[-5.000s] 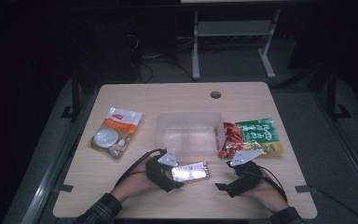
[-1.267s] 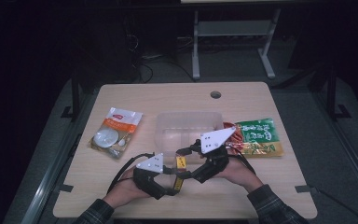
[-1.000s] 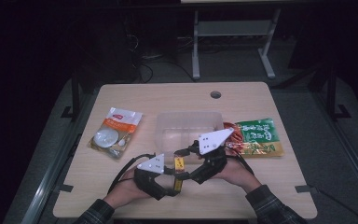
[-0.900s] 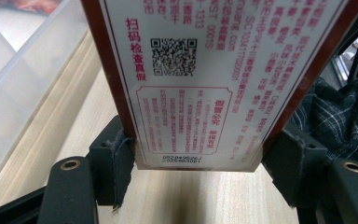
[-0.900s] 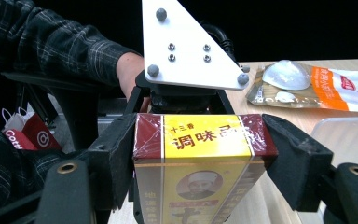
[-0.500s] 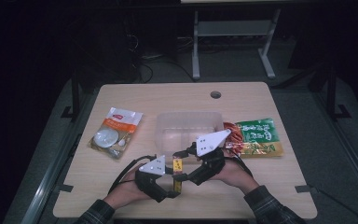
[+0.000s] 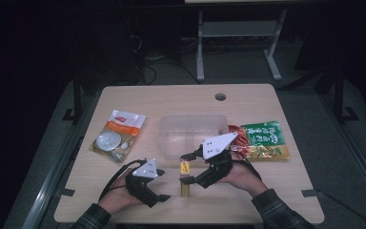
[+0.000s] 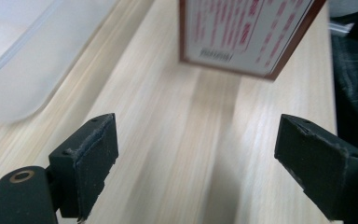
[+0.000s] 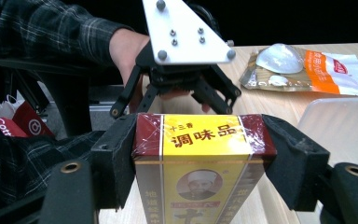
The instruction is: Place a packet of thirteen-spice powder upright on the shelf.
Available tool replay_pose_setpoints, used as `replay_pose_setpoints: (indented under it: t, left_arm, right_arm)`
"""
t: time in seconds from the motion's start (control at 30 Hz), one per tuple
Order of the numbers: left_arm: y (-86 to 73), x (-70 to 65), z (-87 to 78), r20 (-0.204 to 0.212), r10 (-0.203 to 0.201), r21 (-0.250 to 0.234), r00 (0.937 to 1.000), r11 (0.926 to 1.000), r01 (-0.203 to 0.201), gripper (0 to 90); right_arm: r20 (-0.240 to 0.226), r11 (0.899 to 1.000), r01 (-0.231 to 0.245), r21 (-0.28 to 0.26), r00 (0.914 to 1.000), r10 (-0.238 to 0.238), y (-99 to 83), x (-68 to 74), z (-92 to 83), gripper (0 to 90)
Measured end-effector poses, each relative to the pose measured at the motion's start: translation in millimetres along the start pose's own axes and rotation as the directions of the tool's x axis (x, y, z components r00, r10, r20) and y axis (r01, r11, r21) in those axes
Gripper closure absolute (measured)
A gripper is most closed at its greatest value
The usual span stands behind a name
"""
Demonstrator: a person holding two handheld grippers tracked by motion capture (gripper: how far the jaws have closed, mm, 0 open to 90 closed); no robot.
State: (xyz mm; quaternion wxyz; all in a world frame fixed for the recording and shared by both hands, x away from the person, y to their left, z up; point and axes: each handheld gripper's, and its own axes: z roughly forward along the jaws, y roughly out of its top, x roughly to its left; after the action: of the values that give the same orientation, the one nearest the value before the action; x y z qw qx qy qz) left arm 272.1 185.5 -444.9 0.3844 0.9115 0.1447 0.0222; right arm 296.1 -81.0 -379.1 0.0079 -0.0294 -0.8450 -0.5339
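Observation:
A yellow seasoning box (image 9: 200, 154) with dark red edges and Chinese print stands on end near the table's front middle (image 7: 186, 188). My right gripper (image 9: 205, 140) is shut on its upper part, one pad on each red edge, and reaches in from the right in the high view (image 7: 188, 172). My left gripper (image 7: 163, 187) sits just left of the box, apart from it. Its jaws have just been opening and now stand wide open (image 8: 200, 140) over bare wood, with the box's printed back (image 8: 247, 32) a short way ahead. In the right gripper view the left gripper (image 9: 186, 88) faces me from beyond the box.
A clear plastic tub (image 7: 193, 133) stands behind the box at the table's middle. An orange and white pouch (image 7: 116, 136) lies at the left, a green and red snack bag (image 7: 262, 140) at the right. A cable hole (image 7: 220, 97) is near the far edge.
The left gripper's jaws have opened off the box and the hand has drawn back to the left. The right gripper keeps its hold on the box and has not moved.

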Motion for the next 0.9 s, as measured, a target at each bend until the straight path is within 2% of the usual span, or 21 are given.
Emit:
replay_pose_setpoints:
  t: [0.03,0.13,0.2,0.37,0.53,0.6,0.83,0.9]
  left_arm:
    - [-4.0,-0.3,-2.7,-0.014,-0.017,0.009,0.9998,0.9998,0.017,12.9]
    - [-9.9,-1.6,-2.9,-0.020,-0.036,0.017,0.9991,0.9992,0.037,13.0]
    - [-12.0,-1.1,-2.2,-0.027,-0.030,0.032,0.9992,0.9990,0.031,13.1]
    - [-10.8,2.4,-0.2,-0.025,-0.038,0.019,0.9990,0.9991,0.038,14.0]
    - [-11.0,2.7,1.8,-0.016,-0.034,0.028,0.9993,0.9990,0.034,14.0]
    - [-10.7,2.6,2.4,-0.016,-0.032,0.027,0.9993,0.9991,0.033,13.9]
    - [-9.4,4.1,2.3,-0.018,-0.033,0.018,0.9993,0.9993,0.033,13.8]
    - [-9.0,4.1,0.7,-0.022,-0.032,0.004,0.9992,0.9995,0.032,13.9]
  right_arm:
    - [0.000,1.000,-0.001,0.002,1.0000,0.001,-0.3,-0.4,-0.2,31.2]
    - [-0.001,1.000,0.000,0.008,1.0000,0.000,-0.9,-1.2,-0.3,31.2]
    - [0.000,1.000,-0.003,0.017,1.0000,0.003,-0.4,-2.7,-1.3,31.2]
    - [0.000,1.000,-0.009,0.011,1.0000,0.009,4.7,-5.9,-6.3,31.3]
    - [-0.002,1.000,0.021,0.023,0.9998,-0.021,16.1,-9.6,-11.3,31.3]
    - [-0.002,0.999,0.018,0.026,0.9998,-0.018,18.1,-10.2,-12.8,31.3]
    - [0.029,1.000,0.030,0.003,0.9991,-0.030,29.3,-22.1,-25.0,31.4]
    - [0.049,0.999,0.038,-0.006,0.9981,-0.037,35.8,-29.6,-32.9,31.3]
